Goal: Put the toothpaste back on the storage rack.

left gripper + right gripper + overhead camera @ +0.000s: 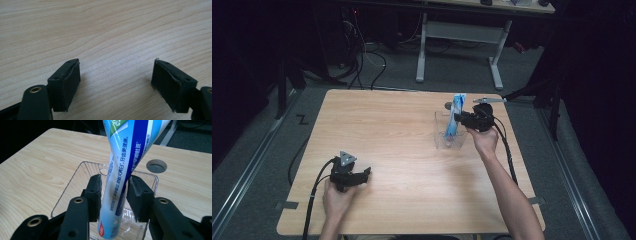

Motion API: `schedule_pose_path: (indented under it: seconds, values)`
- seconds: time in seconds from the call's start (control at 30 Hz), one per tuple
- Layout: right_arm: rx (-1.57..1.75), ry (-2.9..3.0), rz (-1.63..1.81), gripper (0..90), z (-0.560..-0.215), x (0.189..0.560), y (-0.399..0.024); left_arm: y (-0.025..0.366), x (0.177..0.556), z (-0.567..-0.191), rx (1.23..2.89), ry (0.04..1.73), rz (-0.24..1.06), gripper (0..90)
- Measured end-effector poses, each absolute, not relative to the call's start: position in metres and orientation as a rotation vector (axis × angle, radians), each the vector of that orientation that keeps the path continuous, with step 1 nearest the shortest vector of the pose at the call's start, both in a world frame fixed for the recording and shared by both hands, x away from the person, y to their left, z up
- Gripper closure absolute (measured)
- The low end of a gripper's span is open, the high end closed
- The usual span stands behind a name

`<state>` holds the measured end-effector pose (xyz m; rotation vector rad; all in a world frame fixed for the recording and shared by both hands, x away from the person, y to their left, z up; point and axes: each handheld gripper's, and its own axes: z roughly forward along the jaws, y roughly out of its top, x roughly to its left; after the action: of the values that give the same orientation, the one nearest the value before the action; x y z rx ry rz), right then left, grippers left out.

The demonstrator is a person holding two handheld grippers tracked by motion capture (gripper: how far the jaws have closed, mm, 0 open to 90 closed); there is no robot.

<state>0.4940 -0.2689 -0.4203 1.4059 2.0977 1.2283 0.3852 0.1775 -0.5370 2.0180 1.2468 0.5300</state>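
A blue and white toothpaste tube (457, 112) (125, 170) stands tilted in a clear plastic box (451, 142) (72, 180) at the table's right. My right gripper (460, 119) (113, 192) reaches in from the right with its jaws on both sides of the tube's lower half. They sit very close to the tube, with a thin gap on the left side, so they stand open. Near the front left, my left gripper (364, 175) (116, 82) rests low over the bare wooden table (105, 32), open, with nothing between its fingers.
A round cable hole (448, 105) (156, 166) lies in the tabletop just behind the box. Beyond the table's far edge stand a white desk frame (459, 32) and cables on the grey floor. Both grippers trail black cables toward the front edge.
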Motion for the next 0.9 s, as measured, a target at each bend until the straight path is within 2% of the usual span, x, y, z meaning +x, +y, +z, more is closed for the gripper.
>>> schedule_pose_path:
  seconds: [0.3,0.9]
  values:
    - [1.396,2.058,1.248,56.3,-0.417,0.484,-0.276,0.178,0.385,-0.537,2.018,1.247,0.530,23.4]
    - [1.340,2.040,1.263,56.1,-0.404,0.468,-0.286,0.178,0.385,-0.537,2.018,1.247,0.530,23.4]
